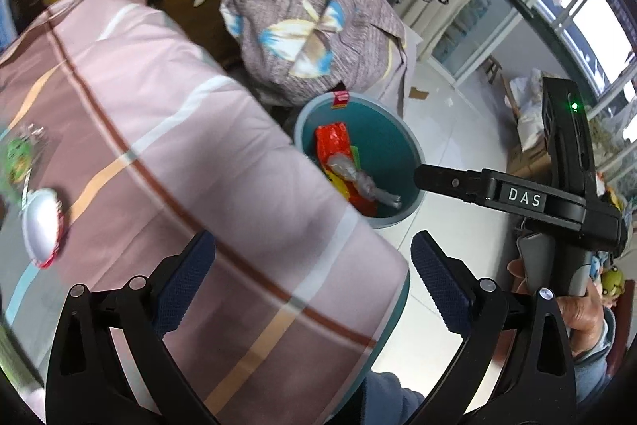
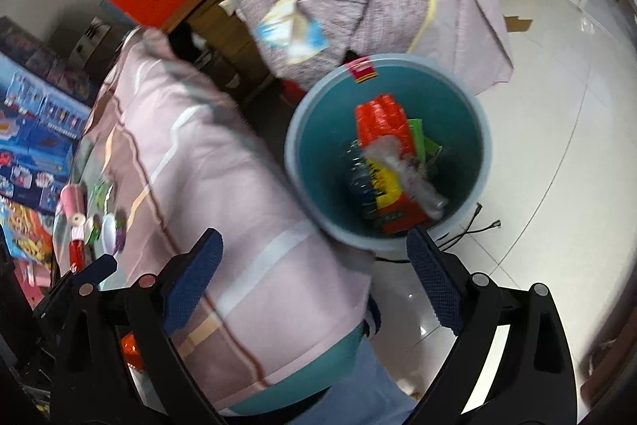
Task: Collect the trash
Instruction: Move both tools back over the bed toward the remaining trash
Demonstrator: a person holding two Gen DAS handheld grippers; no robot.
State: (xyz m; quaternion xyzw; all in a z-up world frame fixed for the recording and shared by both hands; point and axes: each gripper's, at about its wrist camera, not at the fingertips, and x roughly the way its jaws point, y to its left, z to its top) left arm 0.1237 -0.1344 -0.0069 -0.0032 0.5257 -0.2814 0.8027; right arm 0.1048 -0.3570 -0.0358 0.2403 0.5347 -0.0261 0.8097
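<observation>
Trash left on the bench (image 1: 167, 114) lies off to your left, nearer the left gripper (image 1: 314, 289); both grippers' fingers released, the right gripper (image 2: 314, 279) over the bin (image 2: 292, 162).

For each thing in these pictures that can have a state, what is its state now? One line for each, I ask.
left gripper: open, nothing between its fingers.
right gripper: open, nothing between its fingers.
bin: upright on the floor, no lid, partly filled.
red wrapper: inside the bin.
clear plastic piece: inside the bin, on the wrappers.
silver-lined wrapper: lying on the covered table, not collected.
</observation>
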